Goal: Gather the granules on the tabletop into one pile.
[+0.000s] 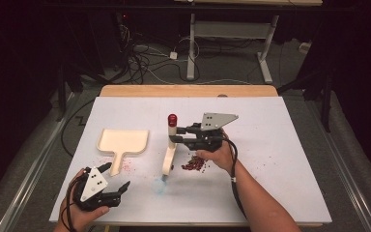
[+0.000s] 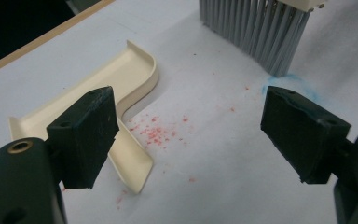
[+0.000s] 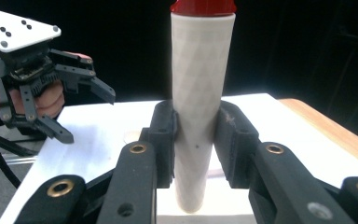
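A cream brush [image 1: 169,154] with a red-capped handle [image 3: 199,93] stands on the white table top [image 1: 280,159], its grey bristles [image 2: 256,32] down. My right gripper [image 1: 177,135] is shut on the handle, one pad [image 3: 164,140] on each side. A pile of dark red crumbs [image 1: 193,164] lies just right of the brush head. A cream dustpan [image 1: 121,142] lies flat to the left, with pink crumbs [image 2: 156,133] beside its handle [image 2: 133,163]. My left gripper [image 1: 116,176] is open near the front left edge, nothing between its pads [image 2: 91,135].
A blue smear [image 1: 160,186] marks the table top just in front of the brush. The wooden table edge [image 1: 188,90] runs along the far side. Cables and a desk frame [image 1: 227,43] lie on the floor beyond.
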The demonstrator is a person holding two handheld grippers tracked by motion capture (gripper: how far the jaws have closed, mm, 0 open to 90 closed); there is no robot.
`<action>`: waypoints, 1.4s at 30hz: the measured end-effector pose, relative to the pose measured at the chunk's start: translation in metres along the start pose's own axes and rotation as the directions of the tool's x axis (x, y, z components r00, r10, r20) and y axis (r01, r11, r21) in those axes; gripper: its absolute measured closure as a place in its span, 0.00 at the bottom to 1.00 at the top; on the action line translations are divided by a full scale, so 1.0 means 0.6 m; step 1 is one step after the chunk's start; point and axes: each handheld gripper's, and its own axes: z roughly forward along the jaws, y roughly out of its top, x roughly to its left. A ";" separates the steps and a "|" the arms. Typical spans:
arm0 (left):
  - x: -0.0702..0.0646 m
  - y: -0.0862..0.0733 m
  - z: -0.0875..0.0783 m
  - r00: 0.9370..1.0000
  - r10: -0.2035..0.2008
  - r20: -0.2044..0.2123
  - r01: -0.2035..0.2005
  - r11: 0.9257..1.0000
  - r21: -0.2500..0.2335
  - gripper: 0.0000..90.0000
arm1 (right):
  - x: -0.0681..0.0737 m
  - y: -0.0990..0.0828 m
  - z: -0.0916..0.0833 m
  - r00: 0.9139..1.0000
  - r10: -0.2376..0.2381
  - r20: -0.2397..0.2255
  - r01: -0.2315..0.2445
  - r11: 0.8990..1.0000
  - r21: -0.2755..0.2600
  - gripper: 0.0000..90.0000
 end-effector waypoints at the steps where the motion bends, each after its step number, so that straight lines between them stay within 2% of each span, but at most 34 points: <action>1: 0.000 0.001 0.001 1.000 0.012 -0.001 -0.012 1.000 -0.005 0.20 | -0.002 0.000 -0.008 1.000 -0.003 0.011 0.003 1.000 0.004 0.78; 2: -0.001 0.001 0.001 1.000 0.004 0.004 -0.004 1.000 0.003 0.20 | -0.002 0.000 -0.008 1.000 -0.003 0.011 0.003 1.000 0.004 0.78; 3: 0.000 0.002 0.003 1.000 0.015 0.004 -0.015 1.000 -0.002 0.20 | -0.004 0.000 -0.015 1.000 -0.005 0.020 0.005 1.000 0.004 0.78; 4: -0.002 0.003 0.003 1.000 0.005 0.007 -0.005 1.000 0.004 0.20 | -0.005 0.001 -0.024 1.000 -0.009 0.030 0.009 1.000 0.003 0.78; 7: -0.003 0.005 0.004 1.000 0.022 0.009 -0.022 1.000 0.000 0.20 | -0.006 0.003 -0.048 0.998 -0.026 0.051 0.026 1.000 0.003 0.78; 8: -0.003 0.005 0.004 1.000 0.023 0.011 -0.023 1.000 0.000 0.20 | -0.006 0.003 -0.048 0.998 -0.026 0.051 0.026 1.000 0.003 0.78; 10: -0.003 0.005 0.005 1.000 0.024 0.012 -0.024 1.000 0.001 0.20 | -0.009 0.002 -0.064 0.997 -0.014 0.079 0.015 1.000 -0.009 0.78; 12: -0.002 0.005 0.006 1.000 0.024 0.012 -0.024 1.000 0.003 0.20 | -0.011 0.002 -0.067 0.996 -0.011 0.090 0.012 1.000 -0.014 0.78; 14: -0.003 0.006 0.007 1.000 0.023 0.012 -0.023 1.000 0.002 0.20 | -0.011 0.005 -0.073 0.992 -0.006 0.126 0.011 0.999 -0.041 0.78; 19: -0.003 0.006 0.008 1.000 0.026 0.015 -0.027 1.000 0.004 0.20 | -0.011 0.012 -0.064 0.990 0.010 0.143 -0.001 0.998 -0.069 0.78; 22: -0.003 0.005 0.008 1.000 0.027 0.015 -0.027 1.000 0.003 0.20 | -0.013 0.012 -0.055 0.988 0.020 0.151 -0.010 0.998 -0.066 0.78; 26: 0.000 0.004 0.007 0.999 0.029 0.015 -0.029 1.000 0.005 0.20 | -0.019 0.001 -0.042 0.989 0.064 0.136 -0.054 0.996 -0.077 0.78; 28: 0.000 0.004 0.007 1.000 0.027 0.015 -0.028 1.000 0.005 0.20 | -0.018 -0.010 -0.033 0.991 0.078 0.111 -0.071 0.995 -0.067 0.78; 30: 0.000 0.004 0.007 0.999 0.028 0.016 -0.028 1.000 0.005 0.20 | -0.017 -0.012 -0.030 0.992 0.073 0.101 -0.067 0.996 -0.057 0.78; 32: 0.000 0.004 0.008 0.999 0.029 0.018 -0.029 1.000 0.007 0.20 | -0.012 -0.015 -0.027 0.996 0.048 0.081 -0.045 0.998 -0.036 0.78; 37: -0.002 0.004 0.007 0.999 0.030 0.019 -0.030 1.000 0.007 0.20 | -0.019 -0.016 -0.037 0.996 0.039 0.084 -0.037 0.999 -0.029 0.78; 42: -0.003 0.004 0.009 0.999 0.031 0.022 -0.032 0.999 0.012 0.20 | -0.031 -0.021 -0.062 0.994 0.046 0.096 -0.044 0.999 -0.020 0.78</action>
